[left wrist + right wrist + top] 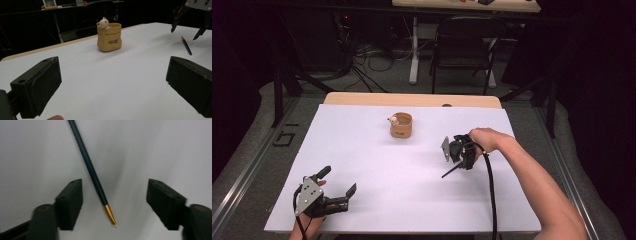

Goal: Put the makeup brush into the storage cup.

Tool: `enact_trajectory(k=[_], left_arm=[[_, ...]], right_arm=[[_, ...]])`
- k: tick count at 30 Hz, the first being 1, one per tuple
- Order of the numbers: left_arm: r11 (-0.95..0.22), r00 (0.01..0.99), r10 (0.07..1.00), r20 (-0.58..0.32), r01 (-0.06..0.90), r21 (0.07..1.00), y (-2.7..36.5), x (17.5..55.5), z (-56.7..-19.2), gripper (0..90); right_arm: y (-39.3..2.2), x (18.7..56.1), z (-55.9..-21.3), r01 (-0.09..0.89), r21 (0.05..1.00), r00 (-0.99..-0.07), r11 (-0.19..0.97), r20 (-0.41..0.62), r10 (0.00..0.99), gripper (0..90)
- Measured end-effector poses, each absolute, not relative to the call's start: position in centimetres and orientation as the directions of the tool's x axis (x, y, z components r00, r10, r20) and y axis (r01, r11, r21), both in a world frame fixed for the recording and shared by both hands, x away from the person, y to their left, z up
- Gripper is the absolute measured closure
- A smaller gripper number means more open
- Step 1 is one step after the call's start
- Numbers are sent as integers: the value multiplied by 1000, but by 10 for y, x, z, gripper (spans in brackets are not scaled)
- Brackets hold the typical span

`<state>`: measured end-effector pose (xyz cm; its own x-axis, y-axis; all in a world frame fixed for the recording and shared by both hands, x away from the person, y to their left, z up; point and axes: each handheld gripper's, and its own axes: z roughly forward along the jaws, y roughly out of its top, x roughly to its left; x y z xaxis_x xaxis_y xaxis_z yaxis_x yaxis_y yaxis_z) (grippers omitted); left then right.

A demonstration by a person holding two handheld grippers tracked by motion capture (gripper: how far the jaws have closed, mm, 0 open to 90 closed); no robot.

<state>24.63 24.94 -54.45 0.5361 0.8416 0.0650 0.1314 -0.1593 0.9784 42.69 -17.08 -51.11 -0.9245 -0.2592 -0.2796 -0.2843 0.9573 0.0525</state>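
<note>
Right gripper (458,159): pointed down at the sheet (362,150), jaws spread wide and holding nothing. In the right gripper view (113,202) the pencil (90,170) lies flat on the sheet between the two jaws, nearer the left-hand one and touching neither. Its gold ferrule and pale eraser tip point toward the camera; the dark teal shaft runs away to the upper edge. In the high view the pencil (451,171) slants out from under this gripper toward the person's side. A hand (484,139) grips the tool from behind, and a black cable trails back along the forearm.

Left gripper (339,186): low over the near left part of the sheet, well apart from the pencil, jaws wide open and empty. Its grey plate (308,195) faces up. In the left gripper view (113,85) both black jaws frame bare sheet.

Cup (401,125): tan, sack-shaped, upright, with a small bear figure at its rim. It stands beyond the pencil toward the far edge, well apart from it and from both grippers. In the left gripper view the cup (109,37) shows dark lettering on its side, with the pencil (186,45) off to its right under the right gripper (186,26)
</note>
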Motion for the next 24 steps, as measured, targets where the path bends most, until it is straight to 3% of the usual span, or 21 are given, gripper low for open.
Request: enact_trajectory(k=[4, 11, 13, 24], left_arm=[[-156, 535, 843, 63, 132, 979, 250, 246, -544, 1], [-162, 537, 841, 67, 132, 978, 250, 246, -544, 1], [-162, 536, 841, 66, 134, 978, 250, 246, -545, 1], [-165, 535, 842, 69, 135, 977, 250, 246, -545, 1]], right_arm=[[-168, 429, -509, -303, -47, -939, 952, -157, -307, 513], [-168, 431, -514, -325, -91, -934, 941, -126, -334, 671], [-167, 432, -515, -331, -135, -931, 934, -112, -346, 696], [-164, 436, -525, -326, -173, -937, 929, -71, -342, 789]])
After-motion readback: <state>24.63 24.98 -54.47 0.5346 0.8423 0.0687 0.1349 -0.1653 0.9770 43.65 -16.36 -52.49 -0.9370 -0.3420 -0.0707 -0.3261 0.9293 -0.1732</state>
